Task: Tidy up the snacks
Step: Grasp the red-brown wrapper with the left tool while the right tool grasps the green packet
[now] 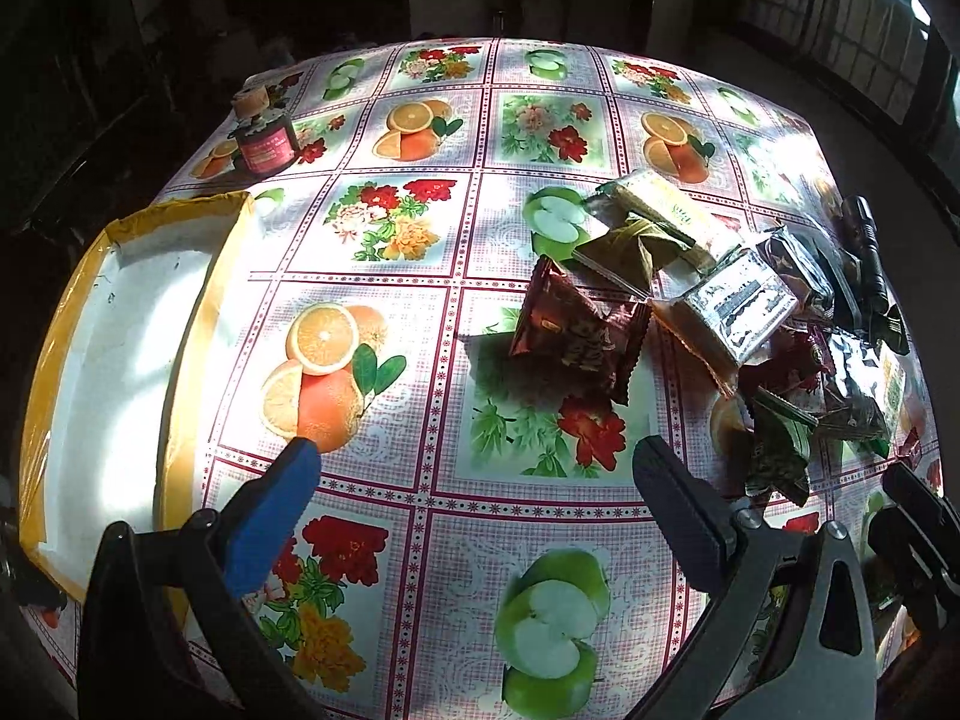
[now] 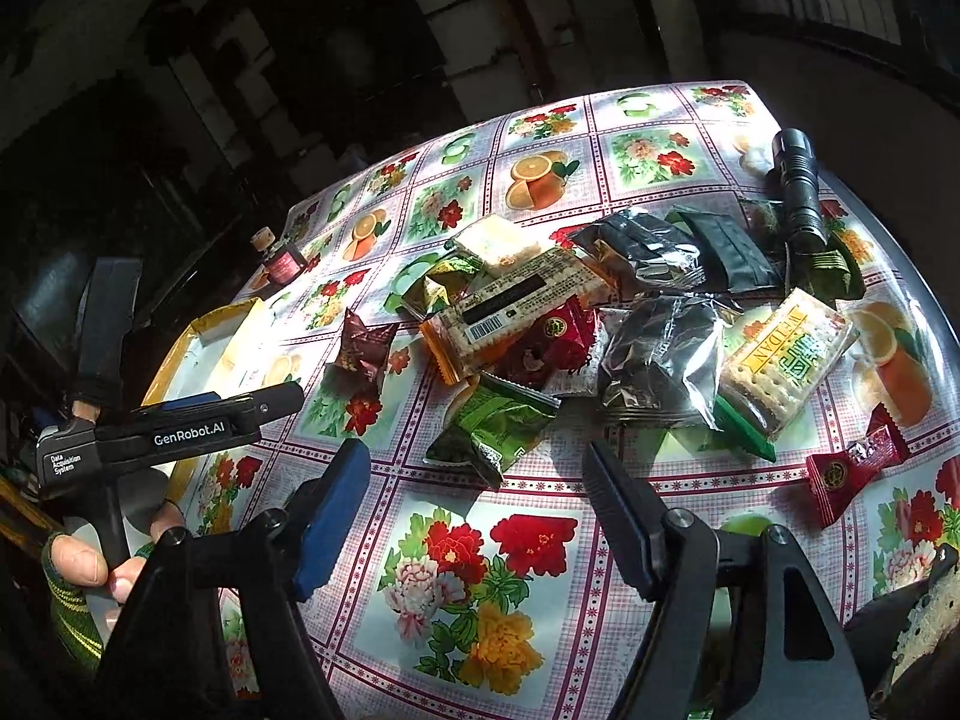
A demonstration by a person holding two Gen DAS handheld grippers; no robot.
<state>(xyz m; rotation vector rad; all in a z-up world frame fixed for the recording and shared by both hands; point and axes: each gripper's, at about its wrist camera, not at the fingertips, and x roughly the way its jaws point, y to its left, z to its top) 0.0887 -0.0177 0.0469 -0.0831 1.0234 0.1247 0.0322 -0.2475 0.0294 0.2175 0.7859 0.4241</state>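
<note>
2 wrist views split the scene for me. Through the left wrist camera I see my left gripper (image 1: 474, 468) spread wide over bare tablecloth (image 1: 456, 228), nothing between its fingers, with the yellow-edged box (image 1: 120, 324) just to its left, white inside. A dark red packet (image 1: 576, 330) stands propped at the near edge of the snack pile (image 1: 720, 294), which this view squeezes toward the right rim. The right wrist camera lays that pile out properly: a green packet (image 2: 498, 426) lies just ahead of my right gripper (image 2: 474, 468), whose jaws stand apart with only tablecloth between them and touch no snack. Only here can I read the cracker pack (image 2: 786, 354) with its yellow label, the barcoded cracker pack (image 2: 516, 306), a crumpled silver wrapper (image 2: 654, 354) and a lone red sachet (image 2: 852, 468) lying apart at the right. This view also shows the left tool from outside, held by fingers (image 2: 78, 558) in a striped sleeve, beside the box. Both views catch the black flashlight (image 2: 798, 186) at the pile's far side and a small pink jar (image 1: 264, 144) well apart at the far left.
</note>
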